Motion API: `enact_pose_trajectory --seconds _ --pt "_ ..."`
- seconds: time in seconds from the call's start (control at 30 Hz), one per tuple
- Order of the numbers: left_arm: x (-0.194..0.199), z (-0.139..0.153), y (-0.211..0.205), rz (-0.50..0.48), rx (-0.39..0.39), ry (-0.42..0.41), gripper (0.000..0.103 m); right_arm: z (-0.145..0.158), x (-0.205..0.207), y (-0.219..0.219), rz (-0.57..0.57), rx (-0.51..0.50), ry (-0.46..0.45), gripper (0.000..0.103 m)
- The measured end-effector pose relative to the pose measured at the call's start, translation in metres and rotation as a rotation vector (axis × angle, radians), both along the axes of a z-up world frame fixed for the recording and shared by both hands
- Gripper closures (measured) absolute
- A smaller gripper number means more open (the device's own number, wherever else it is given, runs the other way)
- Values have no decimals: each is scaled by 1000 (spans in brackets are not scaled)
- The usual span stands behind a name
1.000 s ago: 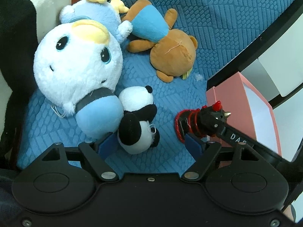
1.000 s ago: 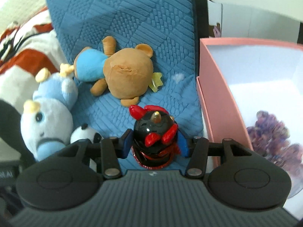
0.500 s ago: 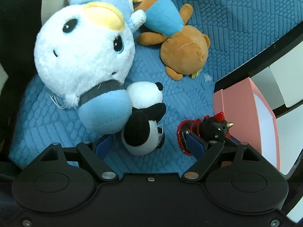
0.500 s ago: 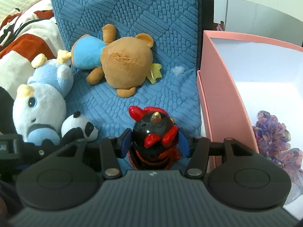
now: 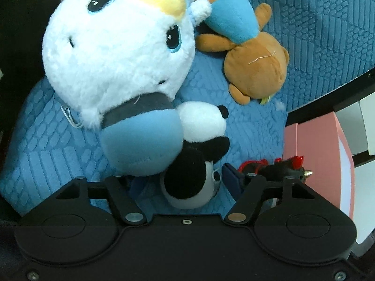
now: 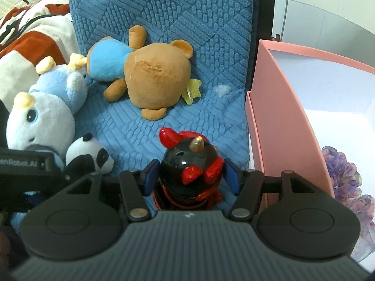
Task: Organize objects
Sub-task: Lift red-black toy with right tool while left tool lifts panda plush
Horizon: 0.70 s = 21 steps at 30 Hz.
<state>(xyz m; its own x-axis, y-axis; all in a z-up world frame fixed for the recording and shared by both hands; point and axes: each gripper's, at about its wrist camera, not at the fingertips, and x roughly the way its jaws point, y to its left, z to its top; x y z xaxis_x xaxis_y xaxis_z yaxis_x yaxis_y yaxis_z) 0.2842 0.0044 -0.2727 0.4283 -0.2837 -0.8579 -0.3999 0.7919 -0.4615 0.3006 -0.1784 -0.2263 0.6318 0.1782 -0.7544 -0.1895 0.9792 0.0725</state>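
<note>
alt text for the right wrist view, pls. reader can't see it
The right gripper straddles a glossy black and red horned figurine standing on a blue quilted cushion; its jaws have just been opening. Behind lie a brown teddy bear, a white and blue plush and a small panda plush; a pink box stands at right.

Panda (image 6: pixel 90 153) beside penguin plush (image 6: pixel 39 119), bear (image 6: pixel 152 75) behind figurine (image 6: pixel 191 164), box (image 6: pixel 281 117) right.

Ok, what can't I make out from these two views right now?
- Left gripper grip, left wrist view: jaws have just been closing around the panda, but the white-and-blue plush covers one pad.
- Bear face: turned away in both views.
- Pink box contents, right wrist view: cut off by the frame edge.
</note>
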Motion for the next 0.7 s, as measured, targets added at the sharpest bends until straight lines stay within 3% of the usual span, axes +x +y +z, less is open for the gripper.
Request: enact_pose_trajectory --seconds 0.03,0.13,0.27,0.7 --pt "1 0 -1 -7 12 -1 50 0 0 0 2 -1 1 42" --pt "0 2 -2 -28 13 -24 60 0 -3 0 13 -9 6 42" --pt "-2 7 -10 -69 60 -51 61 3 -7 1 40 -26 18 42" --pt "-14 29 -14 -131 51 -118 62 22 -30 -10 44 -35 24 42"
